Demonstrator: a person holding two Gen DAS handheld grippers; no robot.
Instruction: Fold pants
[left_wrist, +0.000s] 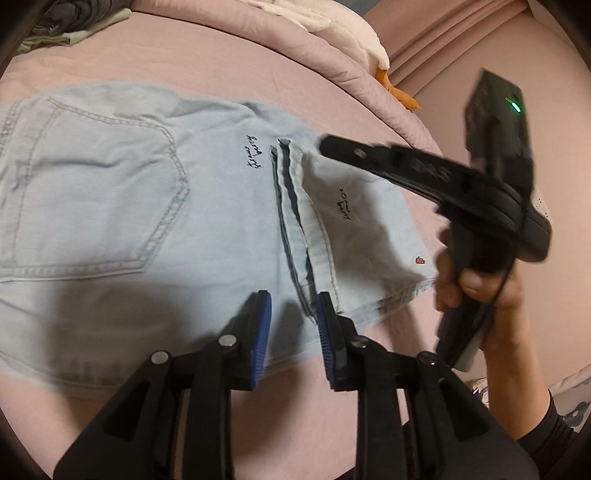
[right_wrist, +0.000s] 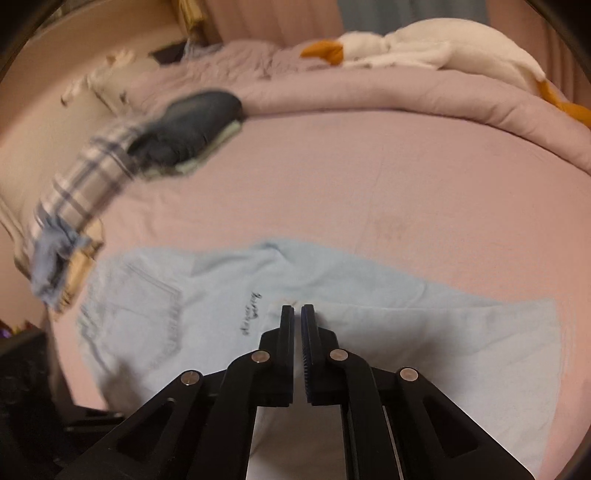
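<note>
Light blue denim pants (left_wrist: 122, 206) lie folded on the pink bed sheet (left_wrist: 221, 74), back pocket to the left, leg hems doubled over at the right (left_wrist: 354, 221). My left gripper (left_wrist: 293, 299) is open and empty, hovering over the near edge of the pants by the hem fold. My right gripper (left_wrist: 325, 142) shows in the left wrist view, held by a hand above the folded leg end. In the right wrist view the right gripper (right_wrist: 298, 308) has its jaws nearly together, empty, above the pants (right_wrist: 207, 310).
A rolled pink duvet (right_wrist: 406, 96) runs along the far side with a white plush goose (right_wrist: 424, 48) on it. A pile of dark and plaid clothes (right_wrist: 155, 144) sits at the far left of the bed.
</note>
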